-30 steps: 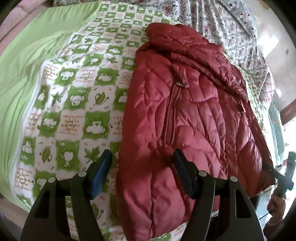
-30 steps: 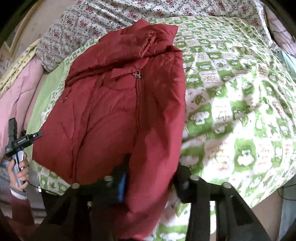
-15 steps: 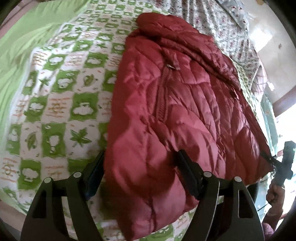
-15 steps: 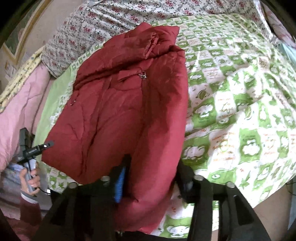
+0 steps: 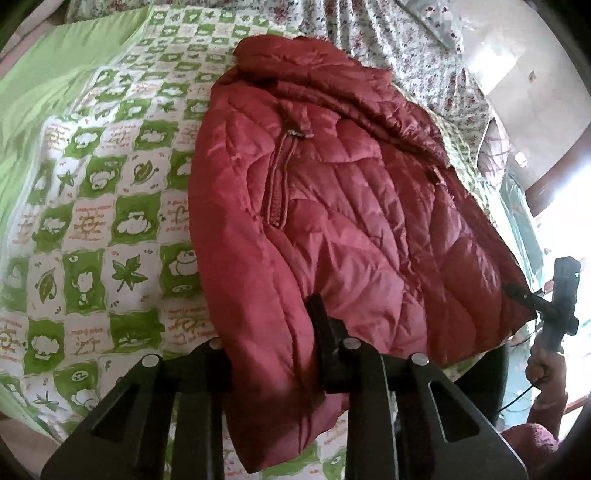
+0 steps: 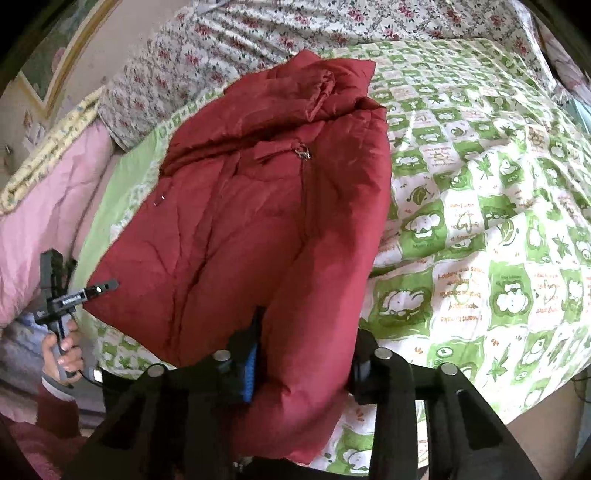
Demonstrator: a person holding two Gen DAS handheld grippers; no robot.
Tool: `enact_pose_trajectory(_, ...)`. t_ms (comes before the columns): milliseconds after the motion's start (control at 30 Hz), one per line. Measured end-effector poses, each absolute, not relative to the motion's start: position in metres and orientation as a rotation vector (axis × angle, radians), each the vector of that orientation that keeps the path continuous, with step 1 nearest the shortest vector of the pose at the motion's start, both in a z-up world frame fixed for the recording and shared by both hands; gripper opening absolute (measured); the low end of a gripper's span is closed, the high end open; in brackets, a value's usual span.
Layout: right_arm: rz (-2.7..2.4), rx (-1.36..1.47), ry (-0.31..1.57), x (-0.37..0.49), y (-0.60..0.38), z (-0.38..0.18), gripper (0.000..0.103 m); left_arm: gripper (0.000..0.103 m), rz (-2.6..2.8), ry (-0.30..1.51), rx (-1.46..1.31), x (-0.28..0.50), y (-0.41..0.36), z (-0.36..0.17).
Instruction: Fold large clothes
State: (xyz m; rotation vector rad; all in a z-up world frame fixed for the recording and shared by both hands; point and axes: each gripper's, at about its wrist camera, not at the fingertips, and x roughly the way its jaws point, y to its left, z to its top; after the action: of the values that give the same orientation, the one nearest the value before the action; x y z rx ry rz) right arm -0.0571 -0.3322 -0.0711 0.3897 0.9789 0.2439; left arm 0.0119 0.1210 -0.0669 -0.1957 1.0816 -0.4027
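Note:
A dark red quilted jacket [image 5: 332, 206] lies zipped, front up, on a bed, its collar at the far end. It also shows in the right wrist view [image 6: 266, 229]. My left gripper [image 5: 271, 354] is shut on a thick bunch of the jacket's left sleeve near the hem. My right gripper [image 6: 306, 354] is shut on the jacket's right sleeve near the hem. The lower ends of both sleeves hang over the bed's near edge. Each gripper shows small in the other's view.
The bed carries a green-and-white checked blanket [image 5: 92, 221], also in the right wrist view [image 6: 498, 221]. A floral sheet [image 6: 258, 33] lies at the far end. A pink quilt [image 6: 44, 206] lies at the left.
My left gripper moved onto the jacket's left sleeve and closed on it. My right gripper stayed clamped on the right sleeve and drew nearer the jacket.

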Motion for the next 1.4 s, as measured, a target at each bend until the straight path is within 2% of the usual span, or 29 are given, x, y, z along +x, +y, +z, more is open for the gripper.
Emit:
enact_pose_trajectory(300, 0.318, 0.487, 0.869, -0.054, -0.34, -0.049, 0.027, 0.019, -0.421, 0.964, -0.235, 0.013, 0.12, -0.026)
enact_pose_trajectory(633, 0.354, 0.514, 0.744, -0.023, -0.352, -0.007, 0.026, 0.018, -0.437, 0.835, -0.214, 0.039, 0.107, 0.025)
enact_pose_trajectory(1067, 0.317, 0.534, 0.613, 0.057, -0.38, 0.037, 0.026, 0.018, -0.383, 0.736, -0.243, 0.121, 0.094, 0.076)
enact_pose_trajectory(1400, 0.281, 0.506, 0.652, 0.136, -0.394, 0.041, 0.029, 0.018, -0.338, 0.759, -0.296, 0.204, 0.078, 0.081)
